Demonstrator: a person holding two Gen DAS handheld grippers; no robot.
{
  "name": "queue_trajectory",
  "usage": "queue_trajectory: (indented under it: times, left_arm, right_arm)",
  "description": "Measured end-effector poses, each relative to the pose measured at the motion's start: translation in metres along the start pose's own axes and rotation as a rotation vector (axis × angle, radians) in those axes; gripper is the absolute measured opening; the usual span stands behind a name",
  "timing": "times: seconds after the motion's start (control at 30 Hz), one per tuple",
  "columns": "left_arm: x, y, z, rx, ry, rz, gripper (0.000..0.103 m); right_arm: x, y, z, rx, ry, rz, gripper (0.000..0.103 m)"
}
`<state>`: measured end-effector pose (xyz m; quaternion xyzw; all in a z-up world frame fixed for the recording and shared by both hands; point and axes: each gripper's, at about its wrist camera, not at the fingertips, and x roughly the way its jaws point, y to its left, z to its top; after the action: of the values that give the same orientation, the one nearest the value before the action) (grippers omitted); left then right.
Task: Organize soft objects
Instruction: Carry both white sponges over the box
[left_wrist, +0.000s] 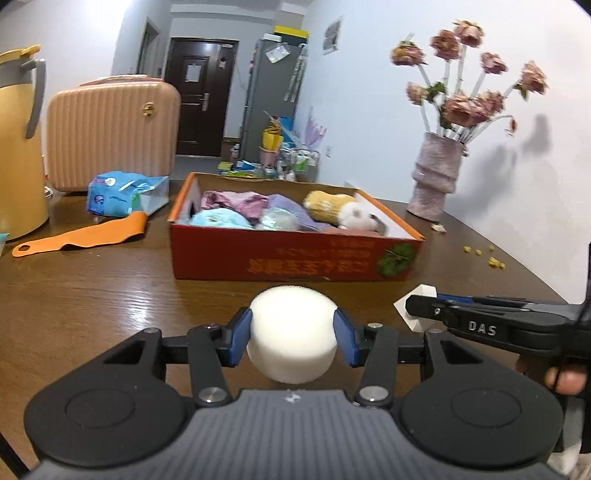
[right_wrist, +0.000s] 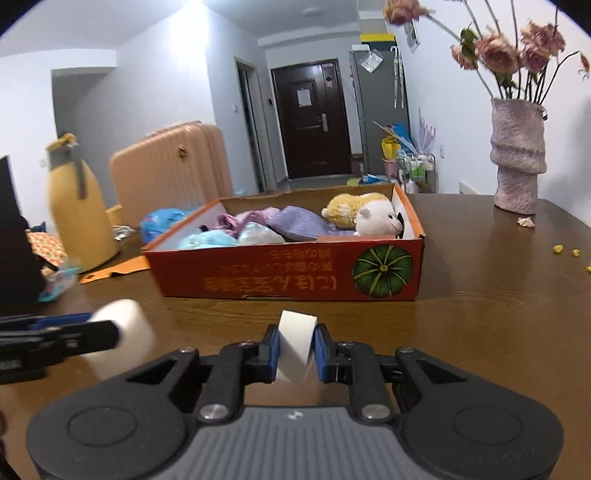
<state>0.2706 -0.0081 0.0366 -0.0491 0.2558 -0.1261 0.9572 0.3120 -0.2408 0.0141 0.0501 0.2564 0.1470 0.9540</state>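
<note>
My left gripper (left_wrist: 291, 338) is shut on a white round foam cylinder (left_wrist: 291, 332), held a little above the wooden table (left_wrist: 110, 295). My right gripper (right_wrist: 297, 349) is shut on a white foam wedge (right_wrist: 295, 343), its blue pads pressing both sides. Ahead of both stands a red cardboard box (left_wrist: 280, 258) (right_wrist: 288, 269) holding a blue plush, pink and purple cloths, a yellow plush (right_wrist: 347, 208) and a white plush (right_wrist: 376, 219). In the left wrist view the right gripper (left_wrist: 417, 308) comes in from the right with the wedge. The cylinder (right_wrist: 125, 332) also shows at the left of the right wrist view.
A pink vase (left_wrist: 437, 177) (right_wrist: 517, 155) of dried flowers stands at the right back of the table, with crumbs near it. At the left are a yellow jug (left_wrist: 18, 147) (right_wrist: 79, 206), a pink suitcase (left_wrist: 110, 129), a blue wipes pack (left_wrist: 122, 194) and an orange strip (left_wrist: 85, 236).
</note>
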Motion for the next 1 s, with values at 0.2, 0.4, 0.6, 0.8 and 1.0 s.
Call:
queue_trajectory:
  times: [0.2, 0.4, 0.6, 0.8, 1.0]
  left_arm:
    - [-0.021, -0.035, 0.005, 0.069, -0.036, -0.053, 0.049]
    - [-0.017, -0.054, 0.023, 0.100, -0.069, -0.056, 0.050]
    - [0.019, -0.050, 0.079, 0.103, -0.104, -0.098, 0.051]
    - [0.129, -0.023, 0.143, 0.001, 0.003, -0.038, 0.051]
    - [0.234, -0.005, 0.146, -0.005, 0.177, -0.004, 0.052]
  right_arm:
    - [-0.055, -0.001, -0.005, 0.004, -0.082, 0.019, 0.019]
    - [-0.073, -0.016, 0.007, -0.010, -0.113, 0.018, 0.019]
    - [-0.051, -0.033, 0.066, -0.066, -0.155, 0.070, 0.020]
    - [0.040, -0.061, 0.146, 0.011, -0.060, 0.182, 0.020]
    - [0.157, -0.076, 0.185, 0.033, 0.099, 0.144, 0.021]
